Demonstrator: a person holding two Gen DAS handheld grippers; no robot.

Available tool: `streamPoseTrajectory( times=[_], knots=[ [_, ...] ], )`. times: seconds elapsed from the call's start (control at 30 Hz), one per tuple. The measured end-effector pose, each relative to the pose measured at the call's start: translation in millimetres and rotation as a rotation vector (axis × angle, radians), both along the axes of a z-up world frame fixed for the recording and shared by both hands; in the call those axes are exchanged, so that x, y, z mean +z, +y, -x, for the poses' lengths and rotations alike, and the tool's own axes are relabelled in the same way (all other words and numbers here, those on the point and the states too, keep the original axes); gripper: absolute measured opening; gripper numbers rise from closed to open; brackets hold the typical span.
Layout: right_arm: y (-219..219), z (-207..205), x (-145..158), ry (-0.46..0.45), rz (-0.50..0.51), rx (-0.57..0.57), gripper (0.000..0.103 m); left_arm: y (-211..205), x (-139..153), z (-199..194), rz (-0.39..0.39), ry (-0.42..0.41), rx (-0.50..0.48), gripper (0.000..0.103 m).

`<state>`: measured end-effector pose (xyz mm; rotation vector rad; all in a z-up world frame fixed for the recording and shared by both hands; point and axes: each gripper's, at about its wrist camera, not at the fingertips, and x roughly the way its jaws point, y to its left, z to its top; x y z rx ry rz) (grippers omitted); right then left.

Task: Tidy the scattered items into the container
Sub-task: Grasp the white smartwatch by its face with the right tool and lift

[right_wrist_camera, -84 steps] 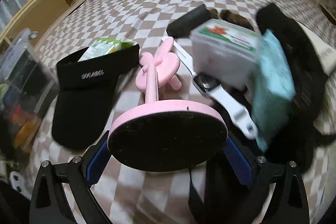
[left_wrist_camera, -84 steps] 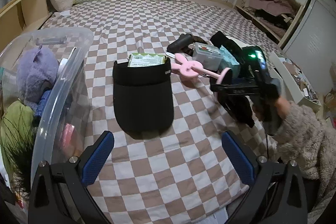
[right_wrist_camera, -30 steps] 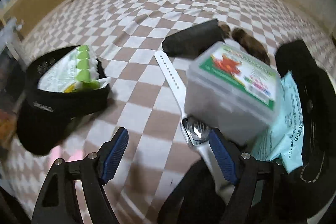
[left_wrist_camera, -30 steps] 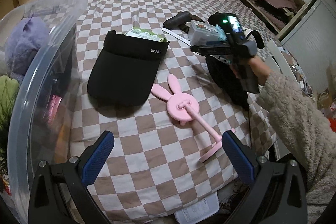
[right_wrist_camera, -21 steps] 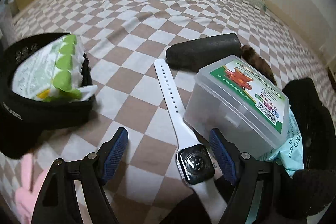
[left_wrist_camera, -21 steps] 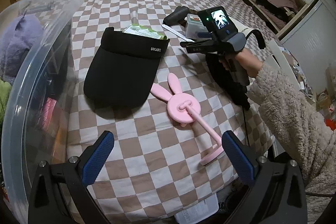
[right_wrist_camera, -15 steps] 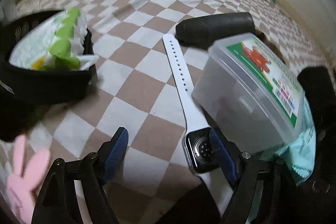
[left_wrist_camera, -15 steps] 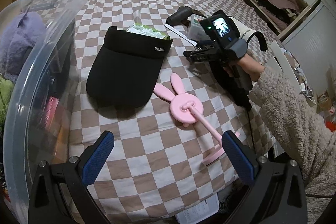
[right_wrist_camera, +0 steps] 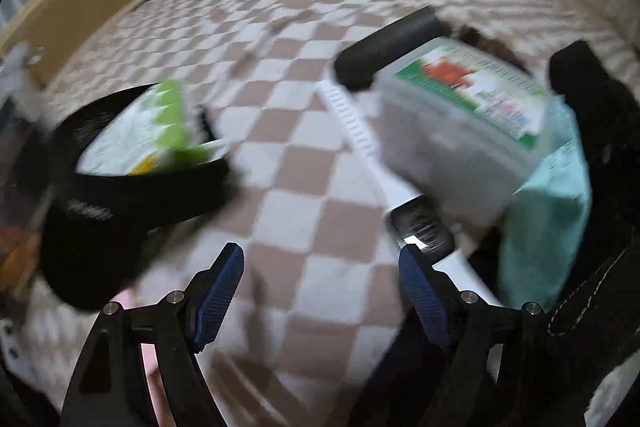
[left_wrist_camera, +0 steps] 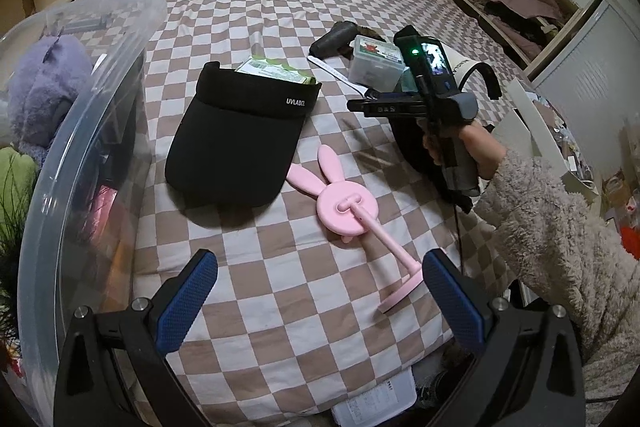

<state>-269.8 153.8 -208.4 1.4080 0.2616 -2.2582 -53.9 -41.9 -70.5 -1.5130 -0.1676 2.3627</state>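
On the checkered bedspread (left_wrist_camera: 280, 291) lies a flat black visor cap (left_wrist_camera: 236, 143). Just beside it is a smooth pink rabbit-shaped stand (left_wrist_camera: 346, 205) with a thin stem and a round foot. The left gripper (left_wrist_camera: 320, 291) has its ribbed blue fingers wide apart and empty. The right gripper (right_wrist_camera: 322, 285), blurred, is also spread and empty, close to a white smartwatch (right_wrist_camera: 420, 225) under a frosted plastic box (right_wrist_camera: 460, 115). The clear round-rimmed plastic container (left_wrist_camera: 92, 131) stands at the left with a fluffy purple plush toy (left_wrist_camera: 44, 87) inside.
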Motion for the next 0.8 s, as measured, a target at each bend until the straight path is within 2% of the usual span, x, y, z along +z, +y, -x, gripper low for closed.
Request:
streamPoseTrajectory(
  times=[0.13,0.23,0.3,0.37,0.5,0.57,0.63,0.7,0.73,0.8],
  knots=[
    [-5,10,5,0.014,0.024,-0.059,0.082,1,0,0,0.003,0.002,-0.008,0.103],
    [-6,19,15,0.051,0.032,-0.092,0.096,-1,-2,2,0.005,-0.009,0.001,0.103],
    [-2,42,14,0.057,-0.014,-0.14,0.096,-3,-5,4,0.004,-0.018,0.007,0.103],
    [7,60,18,0.054,0.007,-0.178,0.096,-5,-6,6,0.002,-0.025,0.013,0.103],
    [16,91,29,0.145,-0.031,-0.216,0.096,-6,-7,7,-0.007,-0.033,0.014,0.103],
    [22,107,34,0.129,-0.026,-0.226,0.097,-4,-7,7,-0.002,-0.035,0.008,0.103],
    [22,103,36,0.059,0.042,-0.171,0.097,-1,-10,9,0.003,-0.044,-0.001,0.103],
    [11,83,32,-0.013,0.071,-0.056,0.096,3,-14,11,0.006,-0.059,-0.013,0.103],
    [5,79,26,-0.03,0.042,-0.009,0.096,6,-16,13,0.004,-0.07,-0.023,0.103],
    [-3,65,7,-0.037,-0.067,0.044,0.084,16,-22,15,-0.018,-0.102,-0.051,0.103]
  ],
)
